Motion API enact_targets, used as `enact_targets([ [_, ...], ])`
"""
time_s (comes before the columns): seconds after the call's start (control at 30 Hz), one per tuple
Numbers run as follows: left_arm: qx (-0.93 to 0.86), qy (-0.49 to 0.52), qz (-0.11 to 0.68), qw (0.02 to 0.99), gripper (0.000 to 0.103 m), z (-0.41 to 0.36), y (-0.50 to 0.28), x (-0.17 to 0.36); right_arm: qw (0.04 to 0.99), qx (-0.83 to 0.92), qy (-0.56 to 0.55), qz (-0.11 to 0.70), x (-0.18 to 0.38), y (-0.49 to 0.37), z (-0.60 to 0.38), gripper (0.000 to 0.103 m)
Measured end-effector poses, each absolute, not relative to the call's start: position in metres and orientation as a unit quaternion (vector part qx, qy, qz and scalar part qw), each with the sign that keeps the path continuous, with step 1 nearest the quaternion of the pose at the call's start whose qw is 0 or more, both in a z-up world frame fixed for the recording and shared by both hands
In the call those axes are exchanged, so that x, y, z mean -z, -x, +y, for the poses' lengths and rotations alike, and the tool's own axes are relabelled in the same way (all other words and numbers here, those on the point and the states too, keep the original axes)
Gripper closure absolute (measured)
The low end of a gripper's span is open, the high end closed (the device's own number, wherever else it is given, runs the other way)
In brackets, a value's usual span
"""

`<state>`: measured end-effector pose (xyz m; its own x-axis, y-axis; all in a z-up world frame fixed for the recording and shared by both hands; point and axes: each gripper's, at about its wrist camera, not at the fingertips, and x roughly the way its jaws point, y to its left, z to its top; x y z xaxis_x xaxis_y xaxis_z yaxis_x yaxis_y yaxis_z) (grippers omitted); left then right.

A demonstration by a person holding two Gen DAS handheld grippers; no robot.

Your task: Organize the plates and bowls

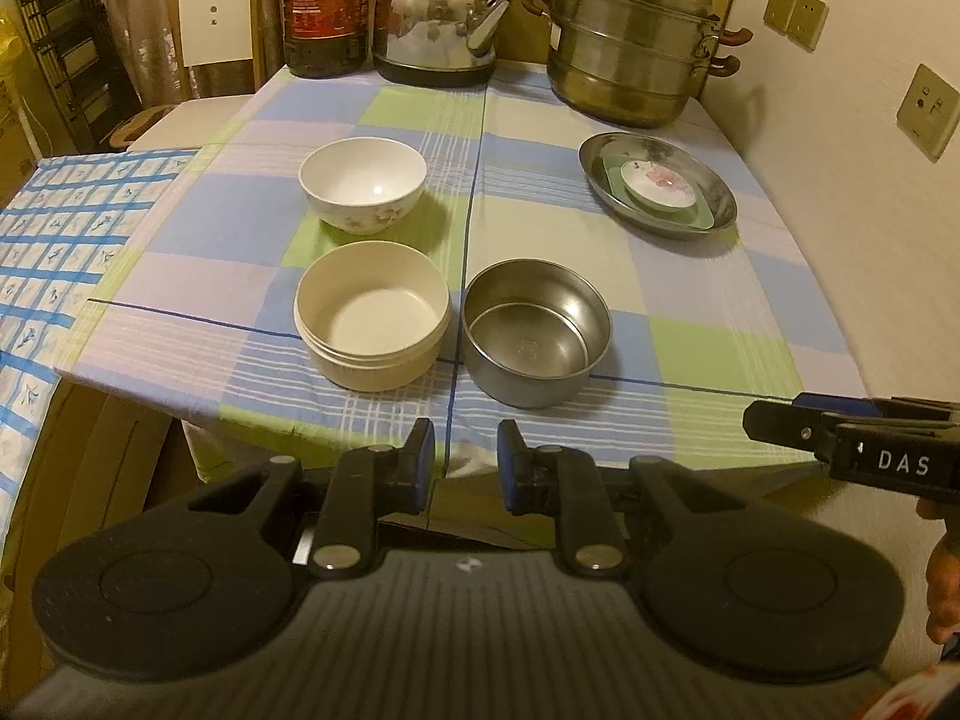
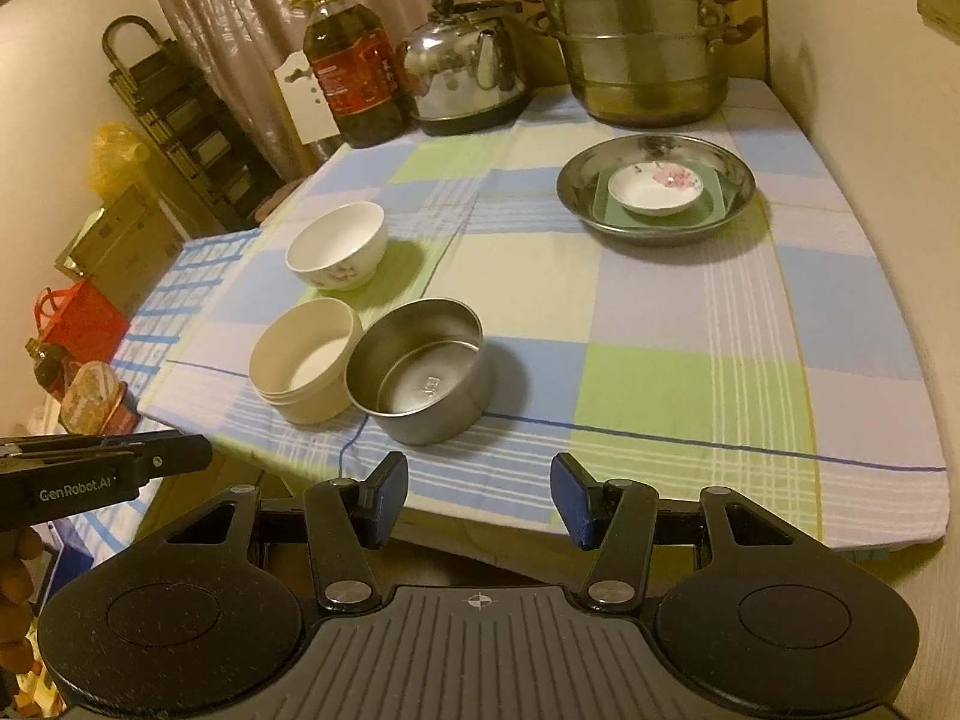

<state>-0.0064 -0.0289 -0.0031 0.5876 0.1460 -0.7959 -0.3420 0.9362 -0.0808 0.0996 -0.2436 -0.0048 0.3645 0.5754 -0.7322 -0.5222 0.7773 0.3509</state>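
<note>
Two grippers, both short of the near edge of the surface [image 1: 690,276], both empty. Left gripper [image 1: 467,459]: fingers [image 1: 420,456] parted by a narrow gap, nothing between them, touching nothing. Right gripper [image 2: 479,495]: fingers [image 2: 570,495] set wider apart, likewise holding and touching nothing.

Ahead of the left gripper, near the front edge: cream bowl [image 1: 372,321] and steel bowl [image 1: 534,339] side by side, touching or nearly so. Just behind the cream one, a white floral bowl [image 1: 363,183], upright. Far right, well apart from these: steel plate [image 1: 714,222], holding a green square dish [image 1: 705,219] and, on that, a small white floral saucer [image 1: 657,183].

Along the back: oil bottle [image 1: 327,6], kettle [image 1: 441,18], stacked steamer pot [image 1: 636,42].
</note>
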Motion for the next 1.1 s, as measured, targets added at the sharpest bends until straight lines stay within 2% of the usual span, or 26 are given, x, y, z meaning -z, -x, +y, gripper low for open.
enact_targets([
  [0.4,-0.126,0.104,0.435,0.885,0.084,-0.007,-0.014,0.008,0.83,-0.322,-0.036,0.454,0.005,-0.108,-0.233,0.05],
  [1.1,-0.039,0.052,0.479,0.875,0.084,0.14,-0.077,0.049,0.829,-0.262,-0.083,0.486,0.029,-0.127,-0.086,0.05],
])
